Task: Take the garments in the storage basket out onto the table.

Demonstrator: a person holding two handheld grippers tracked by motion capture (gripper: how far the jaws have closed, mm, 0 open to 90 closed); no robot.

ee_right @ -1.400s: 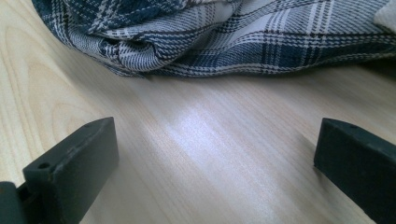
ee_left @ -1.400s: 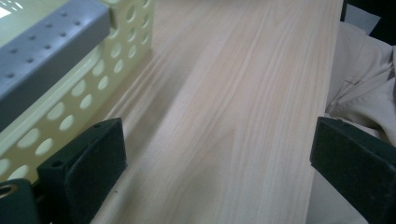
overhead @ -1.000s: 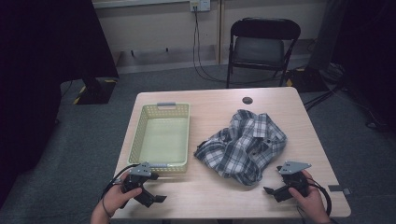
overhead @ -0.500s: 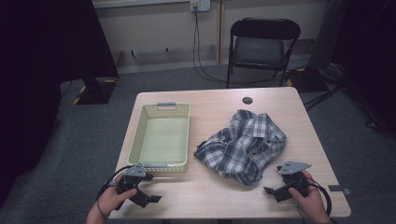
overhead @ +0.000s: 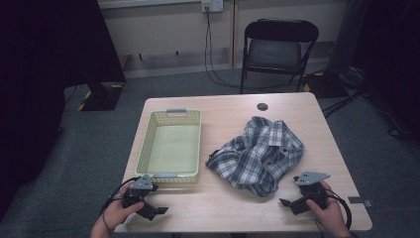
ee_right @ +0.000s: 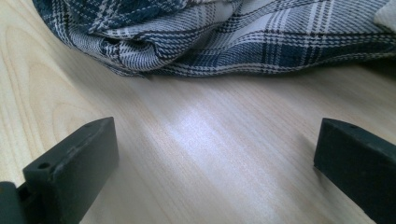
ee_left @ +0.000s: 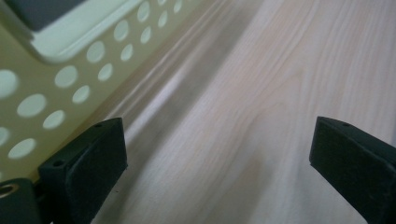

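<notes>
- The left tongs (overhead: pixel 157 210) rest at the near left edge of the pale wood-grain worktop (overhead: pixel 233 213), jaws spread wide with nothing between them; in the left gripper view they frame bare wood beside the basket's wall.
- The right tongs (overhead: pixel 286 202) sit at the near right edge, jaws likewise wide apart and empty, just short of the shirt's near hem.
- The crumpled blue, white and black plaid cotton shirt (overhead: pixel 257 156) lies in a loose heap on the right half of the worktop, near the right tongs. Its folds bunch up and its edges spread flat on the wood; in the right gripper view the checked weave and a stitched hem (ee_right: pixel 196 32) are plain.
- The pale yellow perforated plastic basket (overhead: pixel 143 148) stands on the left half, well apart from the shirt.
- Beyond the worktop, a dark folding chair (overhead: pixel 277 47) stands on the grey floor.
</notes>
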